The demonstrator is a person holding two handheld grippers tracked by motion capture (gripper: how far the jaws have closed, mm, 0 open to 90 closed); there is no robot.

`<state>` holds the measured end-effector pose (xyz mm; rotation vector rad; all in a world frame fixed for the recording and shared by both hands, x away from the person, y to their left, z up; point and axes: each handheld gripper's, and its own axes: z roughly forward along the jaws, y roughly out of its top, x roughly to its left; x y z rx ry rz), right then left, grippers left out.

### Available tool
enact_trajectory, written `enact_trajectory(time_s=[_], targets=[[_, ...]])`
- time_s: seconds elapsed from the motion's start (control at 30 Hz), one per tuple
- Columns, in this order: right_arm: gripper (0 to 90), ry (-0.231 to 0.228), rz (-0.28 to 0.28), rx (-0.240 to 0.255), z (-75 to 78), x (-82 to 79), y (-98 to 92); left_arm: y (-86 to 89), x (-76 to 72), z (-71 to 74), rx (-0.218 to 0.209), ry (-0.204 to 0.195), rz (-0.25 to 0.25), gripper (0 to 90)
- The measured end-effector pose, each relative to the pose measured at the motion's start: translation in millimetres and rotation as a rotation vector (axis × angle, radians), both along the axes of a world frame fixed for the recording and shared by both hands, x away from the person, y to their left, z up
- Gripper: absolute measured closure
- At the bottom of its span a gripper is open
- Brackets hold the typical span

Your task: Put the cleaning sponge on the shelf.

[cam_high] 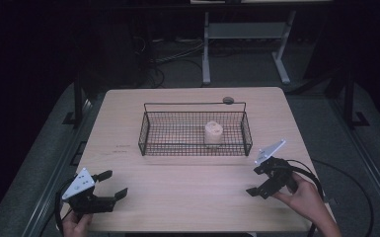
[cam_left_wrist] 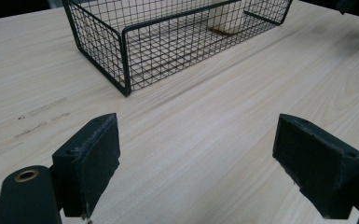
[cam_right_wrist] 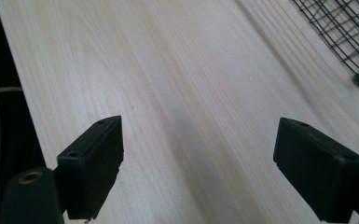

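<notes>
A basket [cam_high: 195,129] sits mid-worktop [cam_high: 177,197] — a cup [cam_high: 213,134] inside toward 3 o'clock; grippers at 7 [cam_high: 113,183] and 4 [cam_high: 255,181] o'clock.

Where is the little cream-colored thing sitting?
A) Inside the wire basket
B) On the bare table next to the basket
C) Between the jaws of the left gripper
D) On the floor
A: the small cream-colored object stands inside the black wire basket, toward its right half, and both grippers are open and empty.

Wire basket [cam_left_wrist: 121,51] beyond spread, empty jaws
</notes>
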<state>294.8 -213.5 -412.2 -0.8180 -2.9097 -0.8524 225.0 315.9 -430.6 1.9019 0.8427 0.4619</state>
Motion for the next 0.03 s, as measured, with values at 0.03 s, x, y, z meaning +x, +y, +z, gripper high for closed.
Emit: enact_trajectory(time_s=[0.03], targets=[[15.3, -0.005, 0.0, 0.002, -0.3, -2.3, 0.7, -0.1, 0.4, -0.2, 0.003, 0.001, -0.003, 14.1]])
